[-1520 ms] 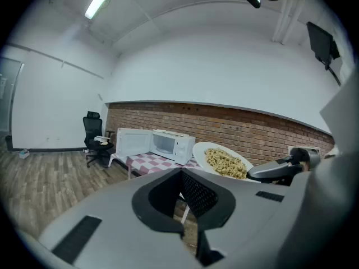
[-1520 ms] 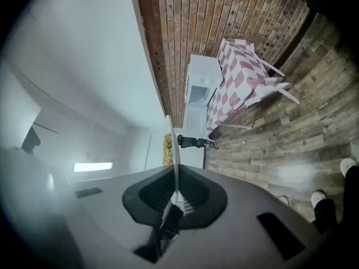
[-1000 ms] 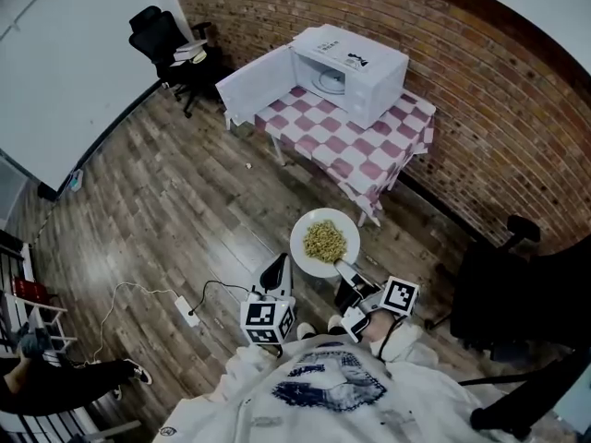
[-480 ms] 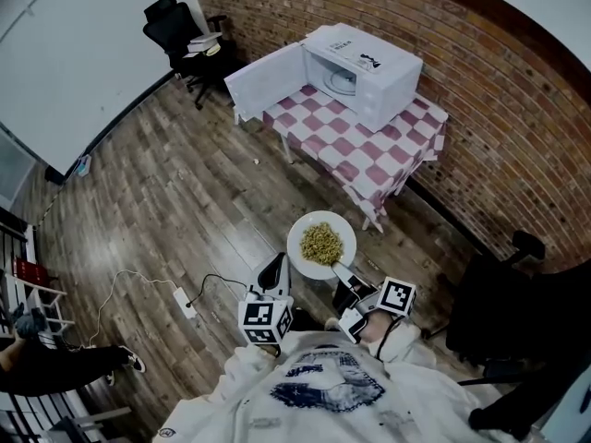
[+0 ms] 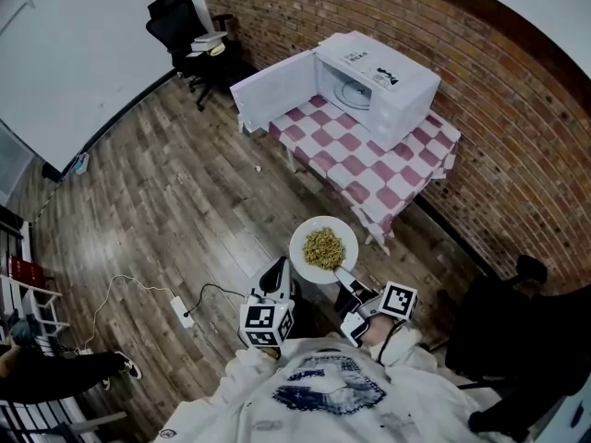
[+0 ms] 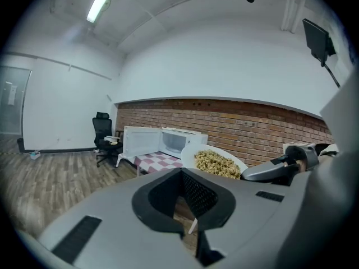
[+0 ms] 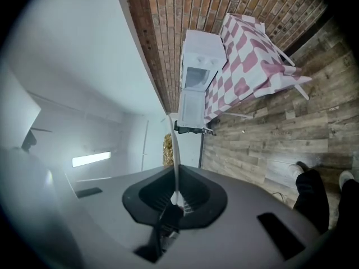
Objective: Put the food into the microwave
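Nearest the body, left gripper [image 5: 274,275] jaws together and empty; beside it right gripper [image 5: 343,273] clamps the rim of white plate [image 5: 301,253] carrying food [image 5: 324,246], well apart from open-doored microwave [image 5: 392,86] on checked table [image 5: 369,169].

My right tool [image 5: 344,275] grips the plate [image 5: 301,247] rim, held forward; my left tool [image 5: 275,272] hangs beside it, jaws together.

Food [image 5: 324,245] on the plate [image 5: 319,275] is looking too small to identify from the head view. Bottom left, a person [image 5: 55,377] is getting cropped by the frame edge, and a dark chair [image 5: 517,330] is running off the lower right.
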Demonstrator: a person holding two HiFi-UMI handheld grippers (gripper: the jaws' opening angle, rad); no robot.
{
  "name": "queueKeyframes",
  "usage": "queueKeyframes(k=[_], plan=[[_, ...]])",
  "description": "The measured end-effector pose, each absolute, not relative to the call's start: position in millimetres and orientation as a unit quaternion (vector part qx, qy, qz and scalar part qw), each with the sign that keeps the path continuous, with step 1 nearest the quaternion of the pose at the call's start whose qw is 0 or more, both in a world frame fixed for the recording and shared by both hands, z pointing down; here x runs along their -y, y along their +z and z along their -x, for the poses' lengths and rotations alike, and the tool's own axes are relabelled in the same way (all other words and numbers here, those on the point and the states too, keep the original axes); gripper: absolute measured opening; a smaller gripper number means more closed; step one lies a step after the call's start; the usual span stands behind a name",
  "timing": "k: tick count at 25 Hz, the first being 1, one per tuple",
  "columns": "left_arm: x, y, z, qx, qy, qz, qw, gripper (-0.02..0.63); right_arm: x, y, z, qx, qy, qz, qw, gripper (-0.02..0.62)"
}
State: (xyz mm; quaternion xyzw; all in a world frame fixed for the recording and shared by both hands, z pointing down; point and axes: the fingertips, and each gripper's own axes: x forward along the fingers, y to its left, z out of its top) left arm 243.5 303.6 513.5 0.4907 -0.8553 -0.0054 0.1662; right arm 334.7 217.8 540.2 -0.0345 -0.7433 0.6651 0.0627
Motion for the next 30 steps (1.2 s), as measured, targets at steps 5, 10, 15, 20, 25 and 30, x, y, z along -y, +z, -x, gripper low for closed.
queueKeyframes(k=[5,10,15,20,25,30], plan=[[-277,513,-180,0.848,-0.007,-0.505,0.16,0.008,-195,539,-279,0.747,0.663,0.024,0.051,0.024],[-257,508,-111,0.838,-0.005,-0.522,0.16,0.008,-177,531,-211,0.747,0.664,0.01,0.031,0.024],[-246,504,-44,0.828,-0.001,-0.538,0.157,0.008,-169,528,-151,0.745,0.667,-0.005,0.016,0.024],[-234,506,14,0.817,0.002,-0.556,0.154,0.008,-160,531,-99,0.742,0.67,-0.022,-0.003,0.023],[-225,509,52,0.802,0.007,-0.577,0.152,0.008,-155,530,-66,0.741,0.67,-0.042,-0.022,0.023],[-215,519,66,0.793,-0.002,-0.586,0.165,0.008,-145,535,-53,0.744,0.666,-0.061,-0.021,0.025]])
